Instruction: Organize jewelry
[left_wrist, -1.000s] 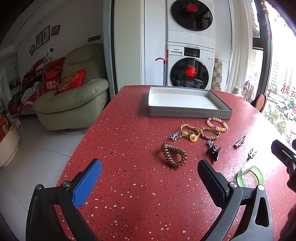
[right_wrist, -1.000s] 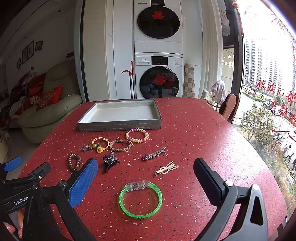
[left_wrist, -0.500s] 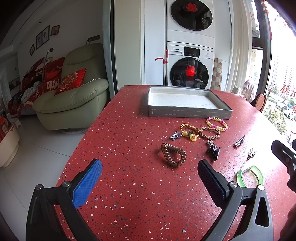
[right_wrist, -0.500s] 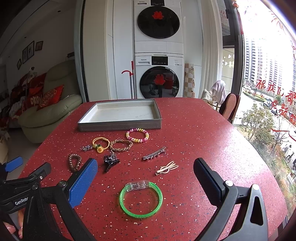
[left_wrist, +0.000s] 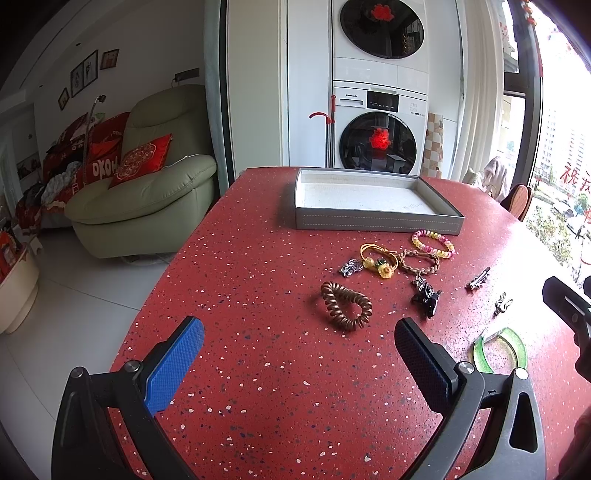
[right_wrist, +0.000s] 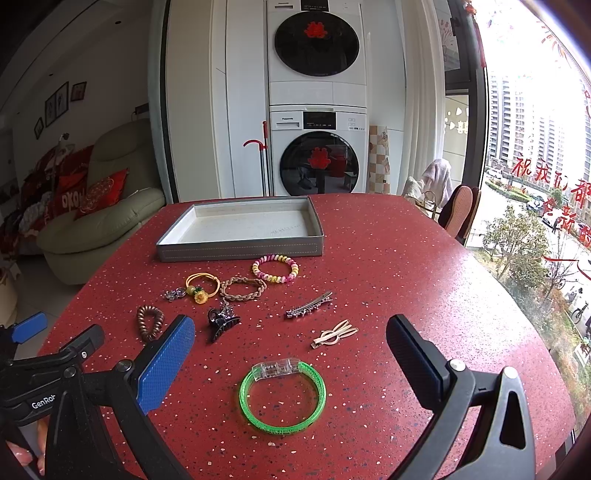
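Note:
An empty grey tray (right_wrist: 240, 249) (left_wrist: 376, 221) stands at the back of the red table. In front of it lie a pink-yellow bead bracelet (right_wrist: 275, 269), a braided brown bracelet (right_wrist: 243, 288), a yellow hair tie with a sunflower (right_wrist: 201, 286), a brown spiral hair tie (left_wrist: 345, 310) (right_wrist: 149, 323), a black claw clip (right_wrist: 221, 321), a silver barrette (right_wrist: 309, 304), a beige clip (right_wrist: 334, 334) and a green bangle (right_wrist: 282, 397). My right gripper (right_wrist: 291, 354) is open just above the bangle. My left gripper (left_wrist: 299, 350) is open, short of the spiral tie.
The red speckled table (right_wrist: 406, 280) ends at a rounded left edge over white floor (left_wrist: 74, 302). A green sofa (left_wrist: 147, 206) stands left, stacked washing machines (right_wrist: 317, 129) behind, a chair (right_wrist: 458, 214) and window at right. The left gripper's body (right_wrist: 44, 369) shows in the right view.

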